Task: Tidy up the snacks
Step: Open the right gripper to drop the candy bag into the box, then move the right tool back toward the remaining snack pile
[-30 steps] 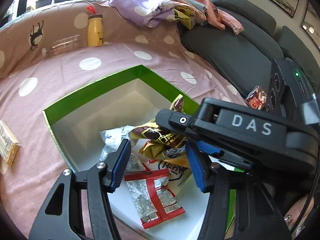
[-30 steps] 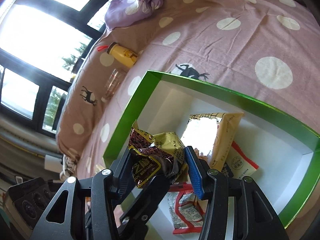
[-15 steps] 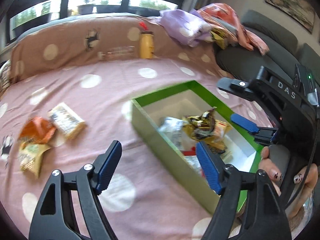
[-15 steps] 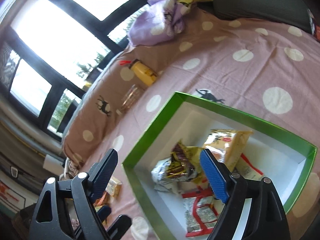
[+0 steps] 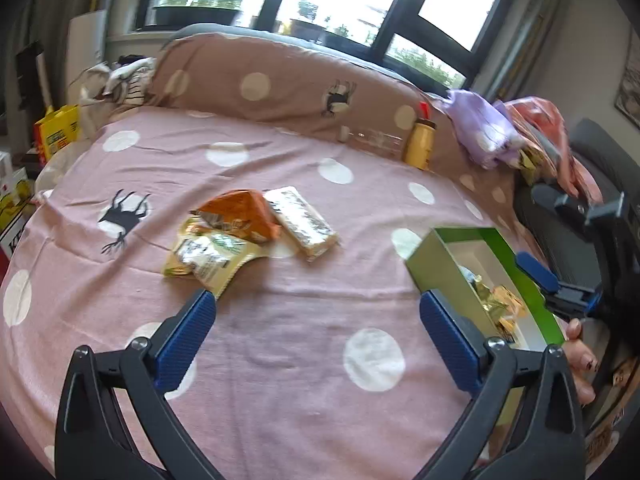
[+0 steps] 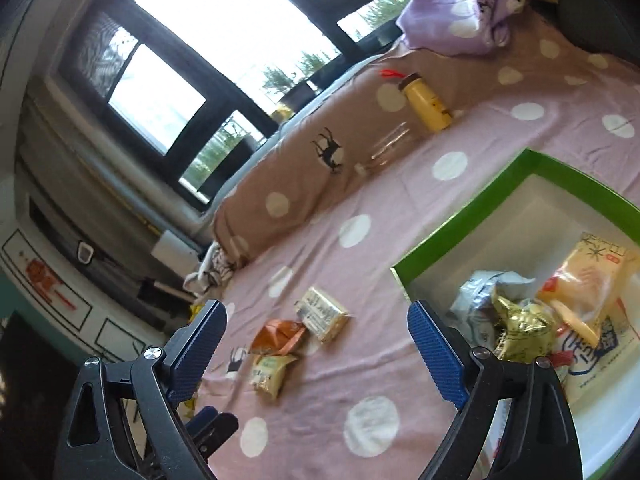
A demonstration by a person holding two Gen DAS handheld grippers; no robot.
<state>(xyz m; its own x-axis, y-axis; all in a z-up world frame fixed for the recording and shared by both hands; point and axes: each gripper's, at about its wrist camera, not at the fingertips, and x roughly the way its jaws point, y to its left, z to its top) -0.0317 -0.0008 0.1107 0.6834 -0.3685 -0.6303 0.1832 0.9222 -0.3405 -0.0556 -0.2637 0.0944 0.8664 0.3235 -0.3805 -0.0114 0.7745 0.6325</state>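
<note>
Three loose snack packets lie on the pink dotted cover: an orange one (image 5: pixel 236 214) (image 6: pixel 280 334), a pale yellow-green one (image 5: pixel 208 256) (image 6: pixel 270 374) and a silvery bar (image 5: pixel 302 222) (image 6: pixel 322 314). A green box (image 5: pixel 430 258) (image 6: pixel 452 236) with a white inside holds several snacks, among them a gold wrapper (image 6: pixel 522 330). My left gripper (image 5: pixel 316 334) hangs over bare cover near the loose packets, its jaws opening with nothing between them. My right gripper (image 6: pixel 316 354) is beside the box's left wall, jaws also opening and empty; it appears at the right edge (image 5: pixel 538 274) of the left wrist view.
A yellow bottle (image 5: pixel 419 146) (image 6: pixel 426 106) and a clear bottle (image 5: pixel 372 138) (image 6: pixel 384 146) rest against the brown dotted bolster (image 5: pixel 280 80). A lilac cloth bundle (image 5: pixel 482 136) and clothes pile up at the back right. A dark sofa (image 5: pixel 592 148) stands to the right. A person's fingers (image 5: pixel 580 354) show beside the box.
The right gripper let go of the gold wrapper, which now lies in the box, and pulled back and up. The left gripper swung left from the box toward the loose packets. Both jaws widened.
</note>
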